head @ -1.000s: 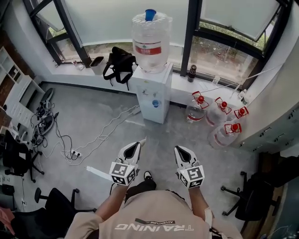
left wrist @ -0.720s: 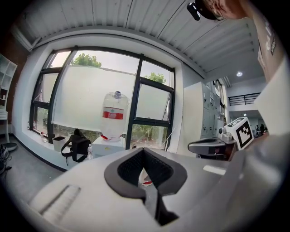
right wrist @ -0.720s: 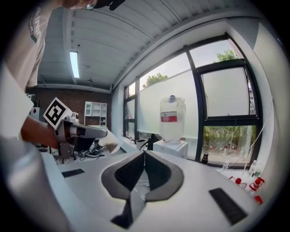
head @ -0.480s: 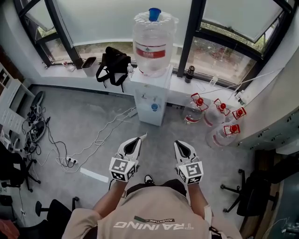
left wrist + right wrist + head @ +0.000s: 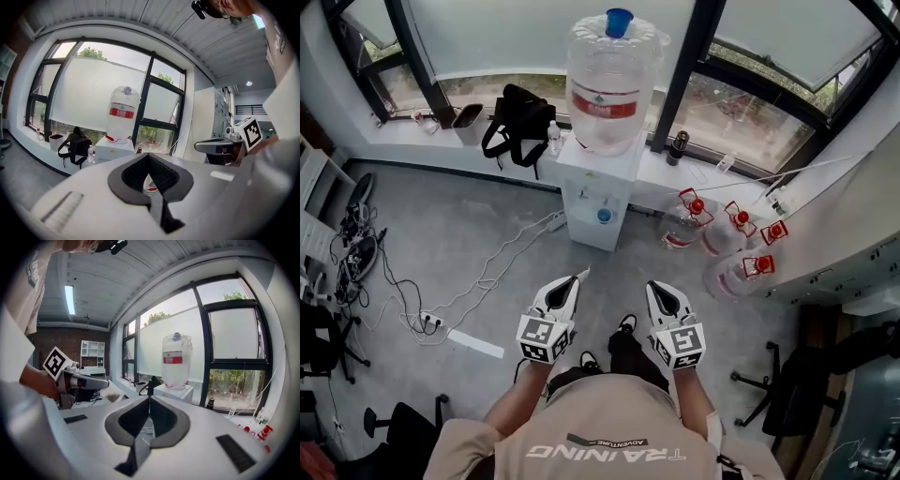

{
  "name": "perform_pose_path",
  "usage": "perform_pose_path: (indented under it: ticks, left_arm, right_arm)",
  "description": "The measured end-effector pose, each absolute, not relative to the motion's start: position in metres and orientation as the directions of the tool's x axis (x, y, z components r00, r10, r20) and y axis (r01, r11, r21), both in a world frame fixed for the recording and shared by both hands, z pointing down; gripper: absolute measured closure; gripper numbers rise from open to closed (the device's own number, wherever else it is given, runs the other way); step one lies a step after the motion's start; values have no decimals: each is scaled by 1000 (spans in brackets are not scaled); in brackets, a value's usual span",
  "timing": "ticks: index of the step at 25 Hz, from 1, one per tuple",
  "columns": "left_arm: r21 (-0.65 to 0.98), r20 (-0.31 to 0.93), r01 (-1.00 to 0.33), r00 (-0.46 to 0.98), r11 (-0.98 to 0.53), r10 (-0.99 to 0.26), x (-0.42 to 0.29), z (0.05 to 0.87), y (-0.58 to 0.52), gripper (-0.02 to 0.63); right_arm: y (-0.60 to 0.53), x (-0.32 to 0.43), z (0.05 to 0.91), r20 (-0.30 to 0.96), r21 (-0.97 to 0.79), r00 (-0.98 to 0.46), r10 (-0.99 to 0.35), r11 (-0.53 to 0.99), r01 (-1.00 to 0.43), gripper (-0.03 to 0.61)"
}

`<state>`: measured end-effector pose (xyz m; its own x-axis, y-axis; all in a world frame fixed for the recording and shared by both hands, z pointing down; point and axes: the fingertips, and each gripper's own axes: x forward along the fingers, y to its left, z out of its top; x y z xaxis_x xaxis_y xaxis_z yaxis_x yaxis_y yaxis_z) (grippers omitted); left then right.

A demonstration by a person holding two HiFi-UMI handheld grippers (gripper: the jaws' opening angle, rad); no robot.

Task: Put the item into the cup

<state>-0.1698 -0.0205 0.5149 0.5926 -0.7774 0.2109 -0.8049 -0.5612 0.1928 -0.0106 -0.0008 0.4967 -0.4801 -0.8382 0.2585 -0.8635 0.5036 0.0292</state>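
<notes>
My left gripper is held out at waist height, its jaws shut, and a small pale item sticks out past its tip. The right gripper view shows that item at the left gripper's tip as pale with a brownish patch. In the left gripper view the jaws meet at the tip. Beside it, my right gripper is shut with nothing in it. No cup shows clearly in any view. Ahead stands a white water dispenser with a big clear bottle on top.
A black backpack hangs at the window sill left of the dispenser. Three red-capped water bottles lie on the floor to its right. Cables and a power strip trail at left. Office chairs stand at right.
The person has walked forward, so the dispenser and window are closer and lower in view. Both grippers keep the same pose, and the left still holds the pale item.
</notes>
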Motion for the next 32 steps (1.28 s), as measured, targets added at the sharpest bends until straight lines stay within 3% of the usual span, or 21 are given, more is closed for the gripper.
perform_pose_path:
  ticks: [19, 32]
  left_arm:
    - [127, 276, -816, 576, -564, -770, -79, 514, -139, 606]
    - [145, 345, -837, 542, -527, -766, -79, 534, -187, 606]
  right_arm:
    - [-151, 50, 518, 232, -37, -574, -785, 583, -812, 566]
    - [-192, 58, 553, 277, -114, -606, -746, 600, -792, 566]
